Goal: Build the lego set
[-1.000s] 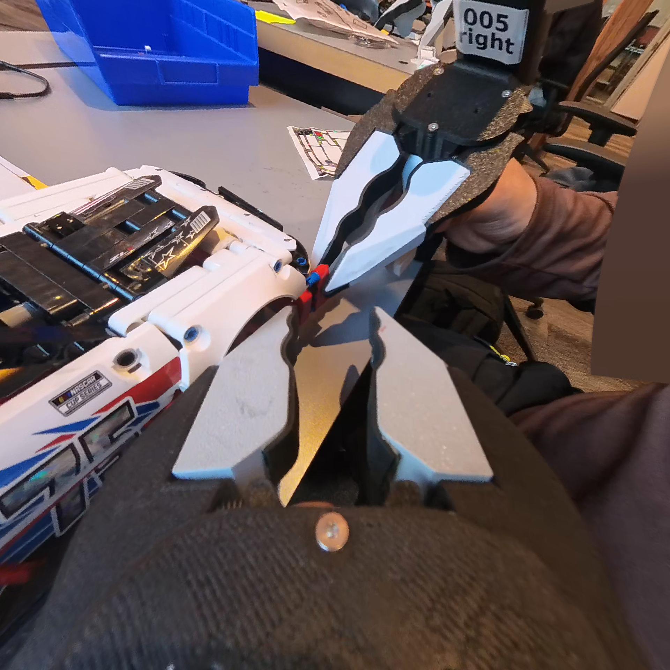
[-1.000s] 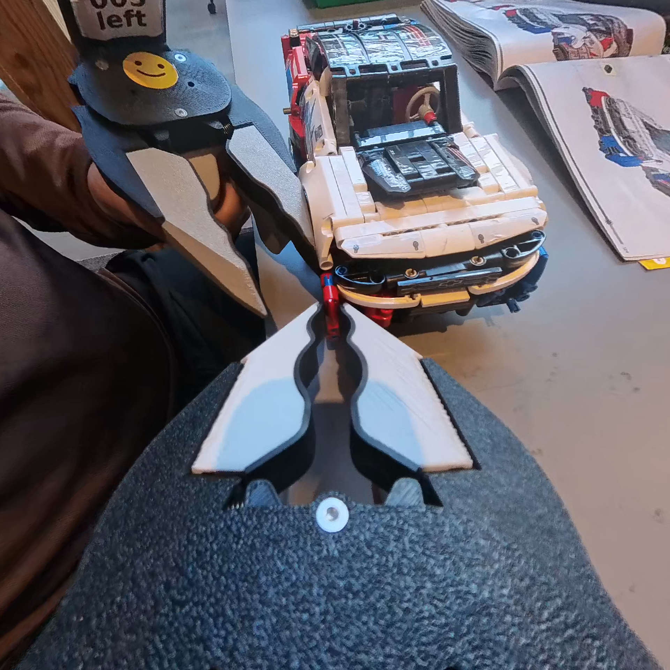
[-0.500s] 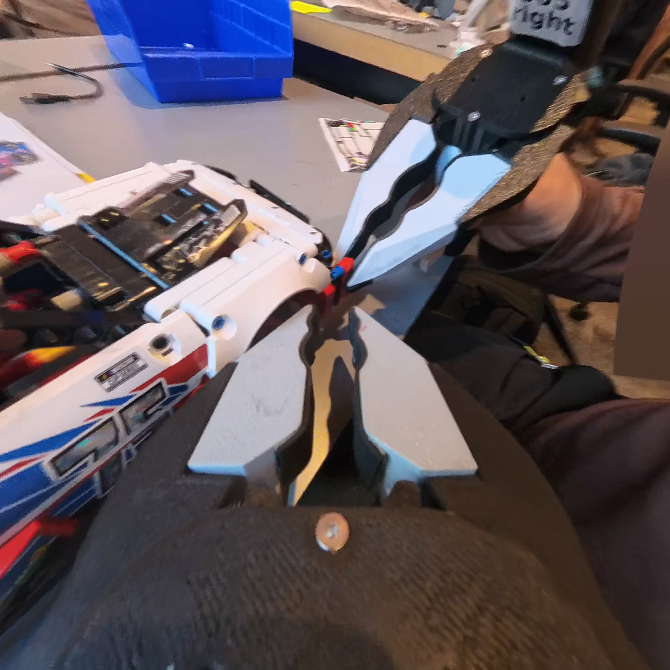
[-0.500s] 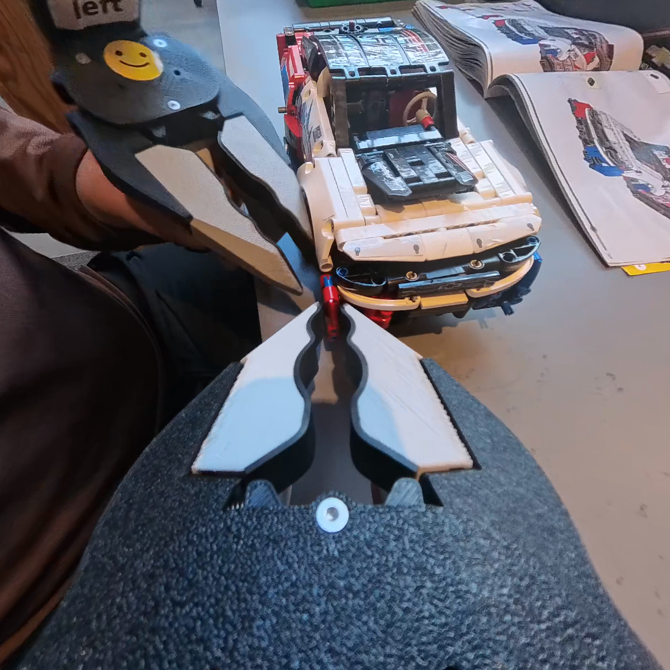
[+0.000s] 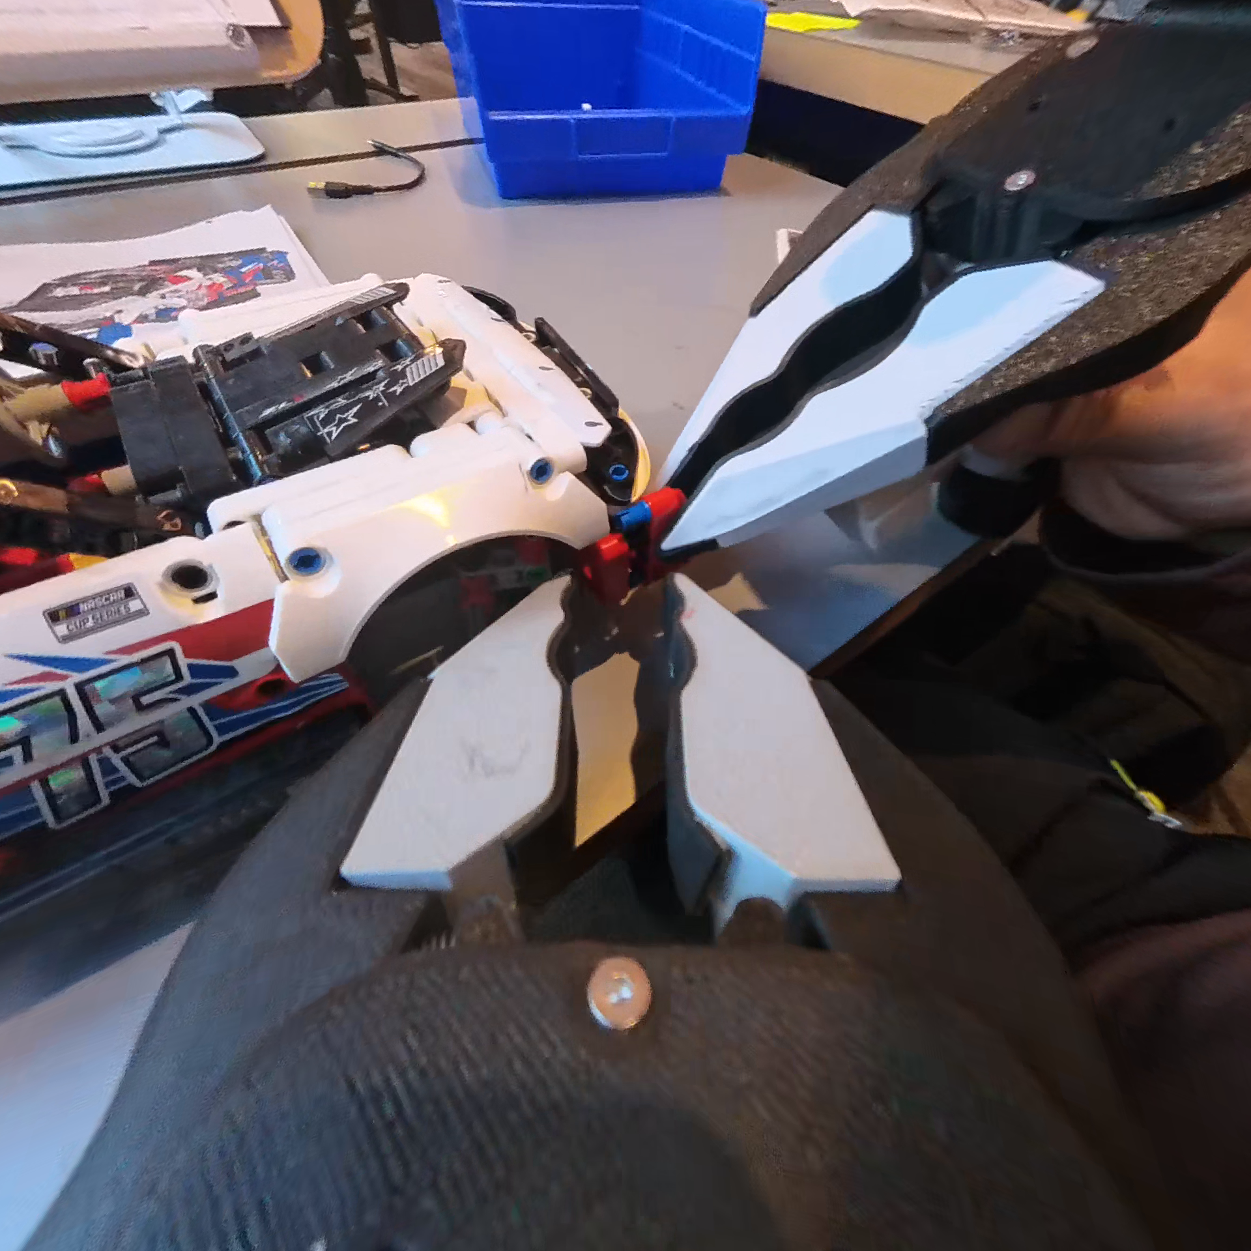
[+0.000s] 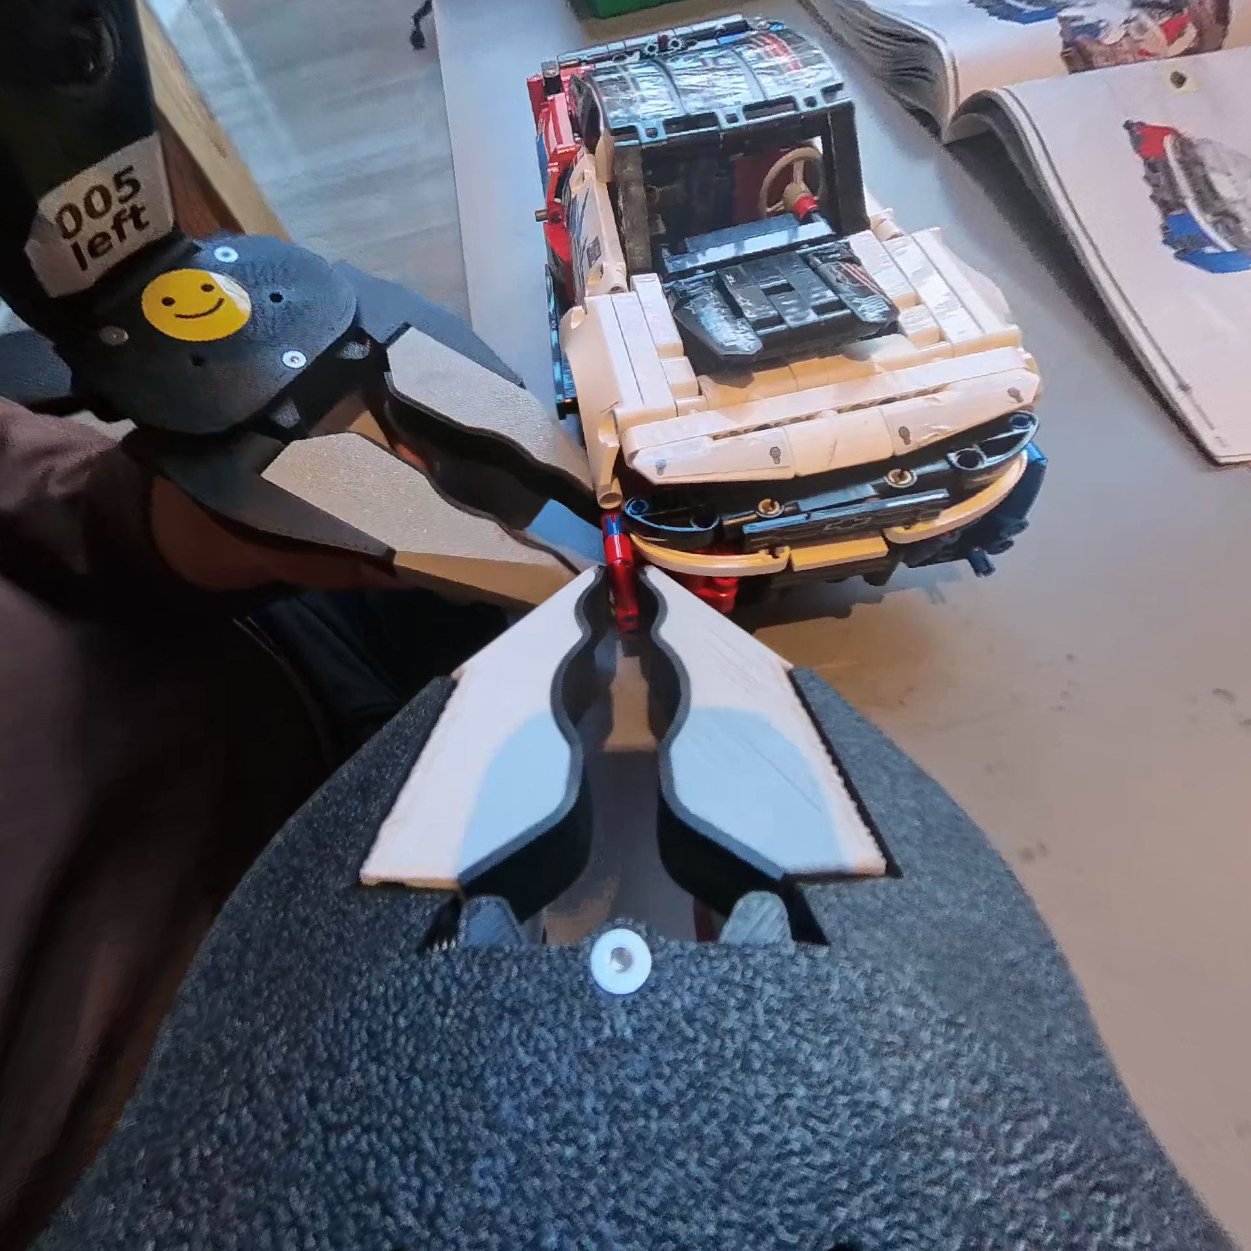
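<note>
The white, red and blue lego race car (image 5: 406, 501) (image 6: 812, 406) stands on the grey table. A small red piece (image 5: 660, 508) (image 6: 621, 575) with a blue pin (image 5: 629, 518) sits at the car's front corner by the wheel arch. My right gripper (image 6: 623, 575) is shut on the red piece and enters the left wrist view (image 5: 670, 535) from the upper right. My left gripper (image 5: 619, 592) is partly open, its tips just below the red piece. In the right wrist view it (image 6: 585, 528) comes in from the left against the car's corner.
A blue bin (image 5: 609, 122) and a black cable (image 5: 379, 183) lie behind the car. An open instruction booklet (image 6: 1117, 203) lies right of the car. The table edge runs close beside the car's left side, and a person's dark sleeve (image 6: 101, 677) is beyond it. Only a small space, under 4 cm, lies between the two pairs of fingers.
My left gripper's fingers have narrowed and moved in toward the red piece at the car's front corner. My right gripper has kept its hold on the red piece.
</note>
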Motion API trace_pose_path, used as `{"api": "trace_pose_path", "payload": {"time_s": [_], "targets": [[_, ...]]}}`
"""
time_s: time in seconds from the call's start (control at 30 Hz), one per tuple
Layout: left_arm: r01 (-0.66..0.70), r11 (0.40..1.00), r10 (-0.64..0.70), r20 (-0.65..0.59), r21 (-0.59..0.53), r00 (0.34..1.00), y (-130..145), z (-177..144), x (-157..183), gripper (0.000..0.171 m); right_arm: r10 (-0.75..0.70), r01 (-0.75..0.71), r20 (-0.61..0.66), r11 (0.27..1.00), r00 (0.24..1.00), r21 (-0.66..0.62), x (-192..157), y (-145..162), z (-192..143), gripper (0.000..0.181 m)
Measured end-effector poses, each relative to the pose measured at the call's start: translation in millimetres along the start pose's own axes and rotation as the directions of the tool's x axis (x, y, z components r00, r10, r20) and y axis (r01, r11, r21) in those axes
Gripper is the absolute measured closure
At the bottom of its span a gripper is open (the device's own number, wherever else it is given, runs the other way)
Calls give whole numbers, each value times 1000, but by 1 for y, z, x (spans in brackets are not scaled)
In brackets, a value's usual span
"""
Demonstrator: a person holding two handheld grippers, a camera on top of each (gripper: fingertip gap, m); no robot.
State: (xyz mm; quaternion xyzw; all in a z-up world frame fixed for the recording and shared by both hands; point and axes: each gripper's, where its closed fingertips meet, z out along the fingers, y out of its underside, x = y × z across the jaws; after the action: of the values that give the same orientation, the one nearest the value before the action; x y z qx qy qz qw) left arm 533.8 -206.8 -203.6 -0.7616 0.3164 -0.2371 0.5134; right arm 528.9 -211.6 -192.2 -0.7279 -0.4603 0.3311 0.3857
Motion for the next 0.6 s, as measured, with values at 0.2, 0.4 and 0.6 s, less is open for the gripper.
{"api": "trace_pose_path", "payload": {"time_s": [0.2,0.4,0.6], "targets": [[-6,1000,5,55,16,998,-1,1,1,148,-2,2,32,1000,999,-6,0,0,1,175],[-8,999,6,65,33,998,-2,1,1,149,-93,93,15,996,996,-15,0,1,2,175],[-26,1000,26,39,14,999,0,-1,0,155,-129,129,18,992,992,-12,0,1,3,175]]}}
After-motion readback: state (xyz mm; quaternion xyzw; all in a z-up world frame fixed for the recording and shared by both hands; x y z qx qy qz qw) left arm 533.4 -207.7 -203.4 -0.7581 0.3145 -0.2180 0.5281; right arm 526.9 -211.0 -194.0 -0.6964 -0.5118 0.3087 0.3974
